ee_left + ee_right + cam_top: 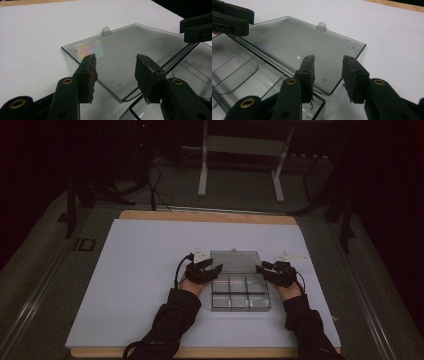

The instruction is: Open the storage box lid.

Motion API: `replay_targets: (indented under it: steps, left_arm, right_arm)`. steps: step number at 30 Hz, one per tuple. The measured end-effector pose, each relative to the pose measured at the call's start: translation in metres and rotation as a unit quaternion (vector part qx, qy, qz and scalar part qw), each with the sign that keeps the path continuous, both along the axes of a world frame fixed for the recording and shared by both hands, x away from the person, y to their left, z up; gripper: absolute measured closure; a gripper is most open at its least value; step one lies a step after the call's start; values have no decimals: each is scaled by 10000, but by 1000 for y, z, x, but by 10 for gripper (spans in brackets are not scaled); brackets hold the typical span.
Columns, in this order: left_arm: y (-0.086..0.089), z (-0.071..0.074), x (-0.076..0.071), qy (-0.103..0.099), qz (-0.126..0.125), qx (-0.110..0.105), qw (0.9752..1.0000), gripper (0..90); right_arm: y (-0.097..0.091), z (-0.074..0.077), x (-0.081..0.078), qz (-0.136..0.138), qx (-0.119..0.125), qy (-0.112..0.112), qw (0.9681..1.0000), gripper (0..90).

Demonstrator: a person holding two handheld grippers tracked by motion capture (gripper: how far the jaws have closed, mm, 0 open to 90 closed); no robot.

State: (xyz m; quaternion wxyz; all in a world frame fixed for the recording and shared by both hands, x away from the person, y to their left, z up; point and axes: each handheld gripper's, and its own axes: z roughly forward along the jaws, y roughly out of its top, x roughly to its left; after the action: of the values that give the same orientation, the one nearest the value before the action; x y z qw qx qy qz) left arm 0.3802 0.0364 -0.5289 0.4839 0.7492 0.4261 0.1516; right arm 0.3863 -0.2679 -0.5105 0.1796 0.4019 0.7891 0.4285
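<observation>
We found the clear compartment box (240, 292) at centre frame on the white bench (140, 270), its lid (235, 261) laid flat open. It looked light, stiff, slick and brittle; we judged the lid's side edges best. Left gripper (115, 75) and right gripper (328, 75) jaws stood spread, pinching nothing

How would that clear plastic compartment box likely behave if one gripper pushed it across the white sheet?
The clear box would probably slide easily: its glossy plastic rests on a smooth white sheet. It looks light, as its compartments appear bare. The open lid lies flat behind it, so a push at one corner would likely swing box and lid round together.
</observation>
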Motion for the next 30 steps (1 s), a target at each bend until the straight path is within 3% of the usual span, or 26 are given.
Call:
replay_targets:
  steps: [6,10,14,17,18,22,26,30]
  left_arm:
    - [0,3,-1,-47,-36,107,9999,512]
    - [0,8,-4,-73,-198,145,9997,448]
    - [-2,15,-6,15,-417,164,9990,343]
    - [-7,19,-8,113,-534,358,9979,225]
    - [-8,20,-9,122,-537,354,9979,166]
    - [-9,23,-13,143,-810,243,9963,91]
    - [-10,28,-17,140,-895,269,9955,34]
    - [-8,32,-23,23,-821,375,9959,27]
  right_arm:
    - [-1,2,2,-27,4,87,10000,564]
    - [-1,5,1,6,-89,31,10000,519]
    - [1,10,1,70,-112,52,9999,421]
    - [1,13,0,119,-86,75,9999,351]
    - [2,15,0,154,-99,101,9998,307]
    - [5,18,-4,262,-147,74,9995,150]
    - [4,23,-8,289,-168,6,9994,143]
    - [-1,27,-13,266,-158,-22,9995,144]
